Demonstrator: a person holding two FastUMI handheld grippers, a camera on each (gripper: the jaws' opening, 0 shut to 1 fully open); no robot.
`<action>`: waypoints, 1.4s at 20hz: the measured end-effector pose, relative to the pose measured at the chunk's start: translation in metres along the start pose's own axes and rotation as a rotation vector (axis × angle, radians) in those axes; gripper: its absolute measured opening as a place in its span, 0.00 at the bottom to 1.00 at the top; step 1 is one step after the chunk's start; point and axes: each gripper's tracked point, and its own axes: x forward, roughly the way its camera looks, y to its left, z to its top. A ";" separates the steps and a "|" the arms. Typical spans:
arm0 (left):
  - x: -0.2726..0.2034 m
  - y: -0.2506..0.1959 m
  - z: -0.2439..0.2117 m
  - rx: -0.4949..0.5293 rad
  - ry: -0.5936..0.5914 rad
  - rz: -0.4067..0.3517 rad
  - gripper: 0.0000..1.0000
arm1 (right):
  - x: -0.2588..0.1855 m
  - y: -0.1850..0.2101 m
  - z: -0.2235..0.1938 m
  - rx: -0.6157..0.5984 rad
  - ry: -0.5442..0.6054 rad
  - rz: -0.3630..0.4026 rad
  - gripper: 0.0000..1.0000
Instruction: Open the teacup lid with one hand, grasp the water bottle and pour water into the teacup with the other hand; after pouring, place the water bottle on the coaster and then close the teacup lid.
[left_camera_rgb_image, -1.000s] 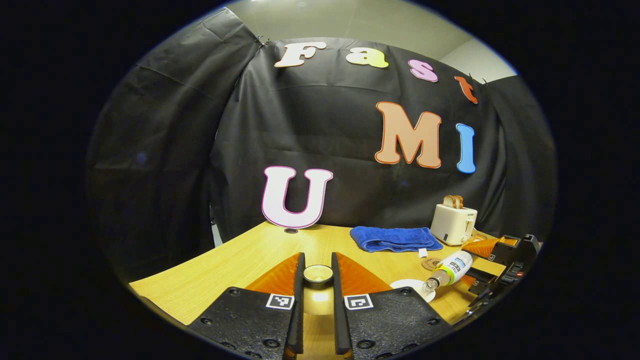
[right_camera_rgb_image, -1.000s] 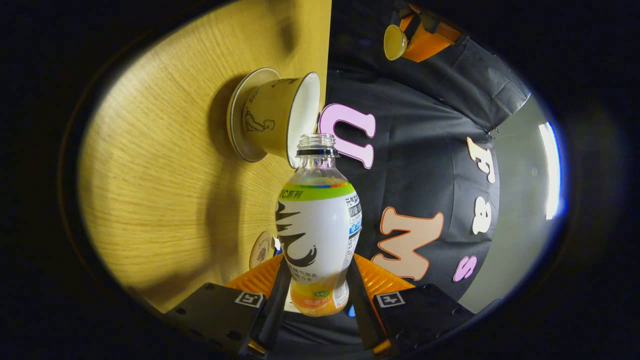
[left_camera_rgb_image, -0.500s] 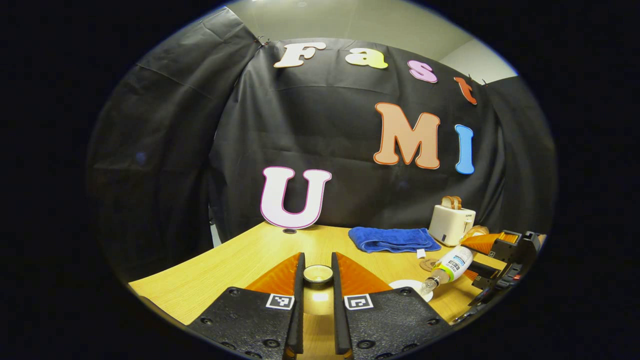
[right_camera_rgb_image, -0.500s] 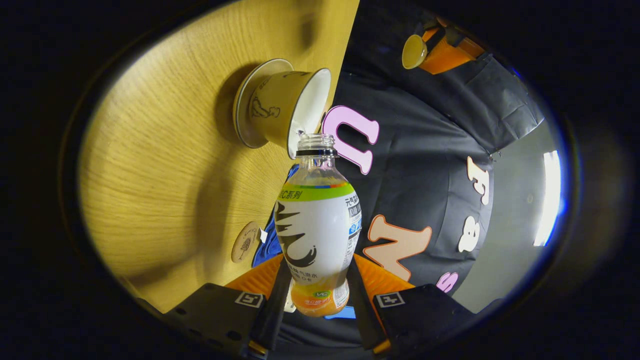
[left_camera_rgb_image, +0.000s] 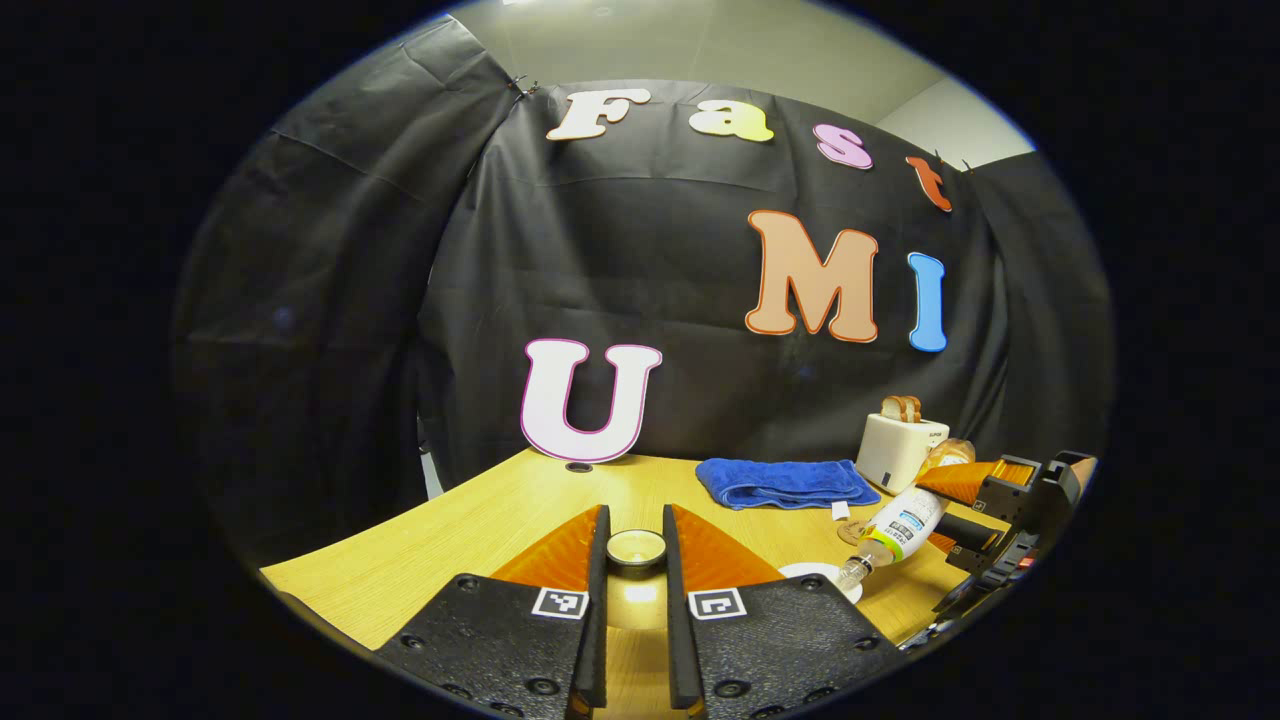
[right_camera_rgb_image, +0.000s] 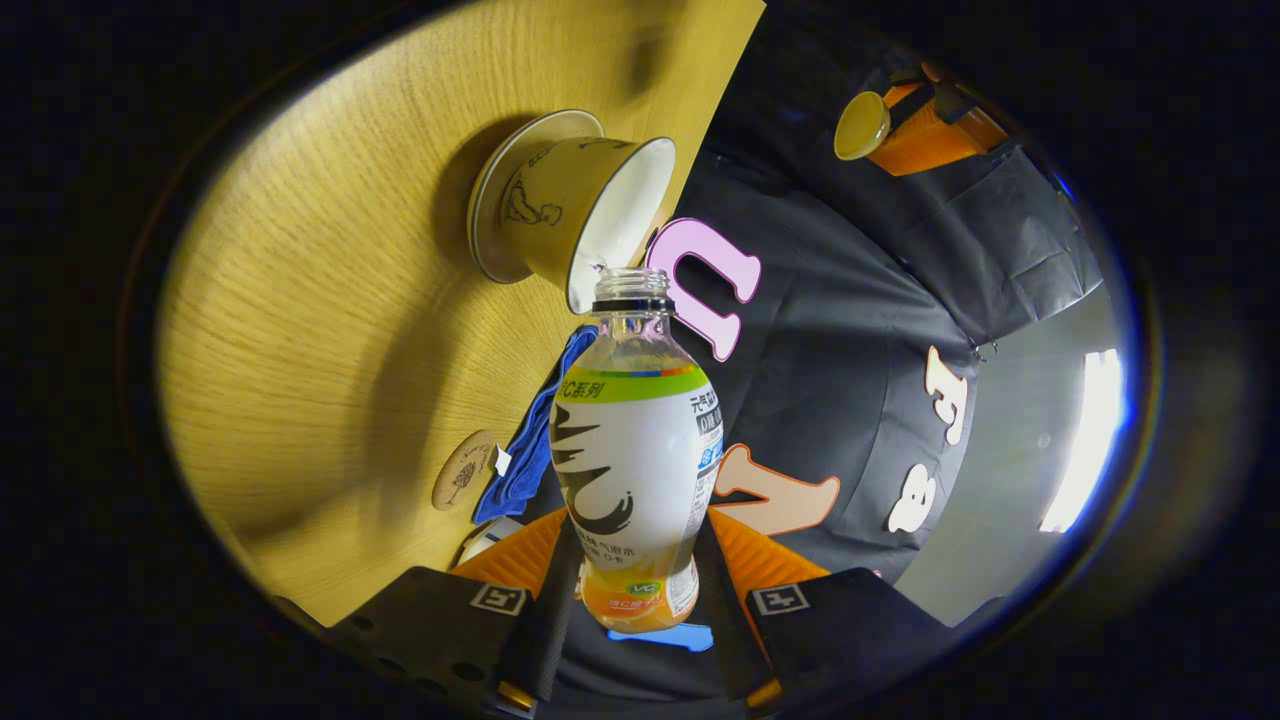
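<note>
In the left gripper view, my left gripper (left_camera_rgb_image: 635, 560) sits low over the wooden table (left_camera_rgb_image: 480, 525), its two fingers drawn in close on the teacup lid (left_camera_rgb_image: 636, 548), which is pinched between them at the tips. Off to the right I see the right gripper (left_camera_rgb_image: 975, 535) carrying the water bottle (left_camera_rgb_image: 895, 530), tipped neck-down toward the white saucer (left_camera_rgb_image: 835, 577) beside my own finger. Behind them lie a blue towel (left_camera_rgb_image: 785, 482), a toaster (left_camera_rgb_image: 900, 448) and, just past the bottle, the coaster (left_camera_rgb_image: 850, 530), partly hidden.

In the right gripper view, my right gripper (right_camera_rgb_image: 635, 600) is clamped on the lower body of the water bottle (right_camera_rgb_image: 635, 470), one finger on each side. The uncapped neck points straight ahead and sits just at the rim of the teacup (right_camera_rgb_image: 590, 215), which stands open on its saucer (right_camera_rgb_image: 500, 185). The coaster (right_camera_rgb_image: 462, 470) lies on the table (right_camera_rgb_image: 330, 320) near the blue towel (right_camera_rgb_image: 525, 450). Farther off, the left gripper (right_camera_rgb_image: 925, 135) holds the lid (right_camera_rgb_image: 860, 125) well apart from the cup.
</note>
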 end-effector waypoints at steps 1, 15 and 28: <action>0.000 0.000 0.001 -0.001 -0.002 -0.001 0.22 | 0.000 0.000 0.001 -0.010 -0.005 0.002 0.66; 0.000 -0.001 -0.001 -0.001 0.002 -0.003 0.22 | -0.004 0.003 0.002 0.014 -0.015 0.029 0.67; 0.000 0.002 0.000 0.003 -0.002 0.007 0.22 | -0.018 0.044 0.007 0.562 0.076 0.175 0.67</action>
